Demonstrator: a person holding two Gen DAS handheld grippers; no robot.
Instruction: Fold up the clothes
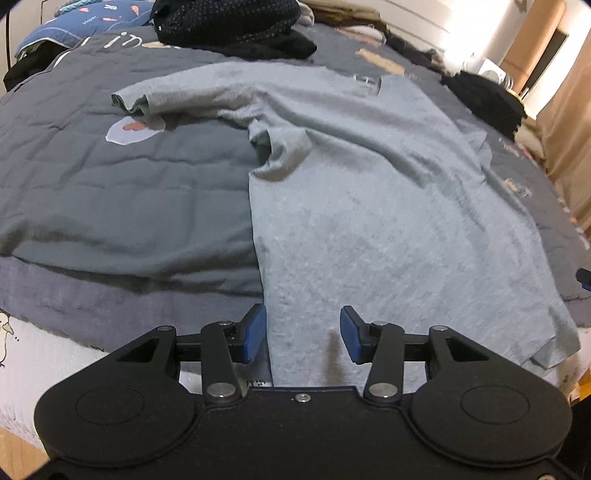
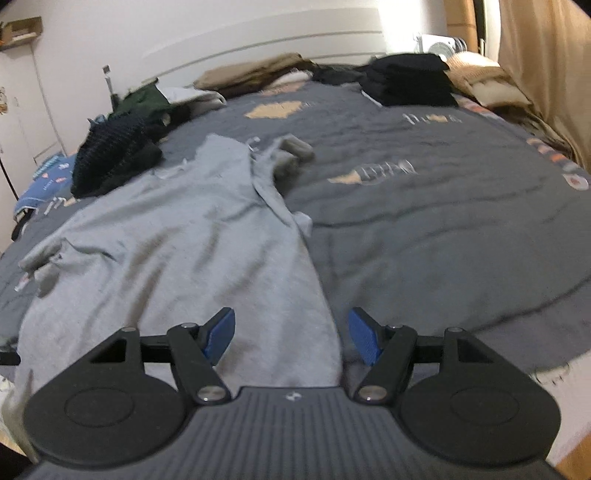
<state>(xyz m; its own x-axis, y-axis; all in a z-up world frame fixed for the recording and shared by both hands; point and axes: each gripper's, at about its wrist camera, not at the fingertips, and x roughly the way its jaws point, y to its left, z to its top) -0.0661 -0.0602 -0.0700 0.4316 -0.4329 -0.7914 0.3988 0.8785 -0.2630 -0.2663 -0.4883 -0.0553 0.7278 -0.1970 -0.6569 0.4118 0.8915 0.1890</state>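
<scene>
You face a wide bed under a dark grey quilted bedspread [image 2: 443, 229] printed with tan patches and pale lettering, its edge hanging over a white base [image 1: 33, 354]. Behind it curves a white panelled headboard [image 2: 280, 40] against a plain white wall [image 2: 81, 33]. At the right hangs a tan curtain [image 2: 546, 66], and a white round-faced fan [image 2: 441, 46] stands near the corner where bright light washes out the wall. A strip of light wooden floor [image 1: 14, 454] shows at the lower left of the left wrist view.
</scene>
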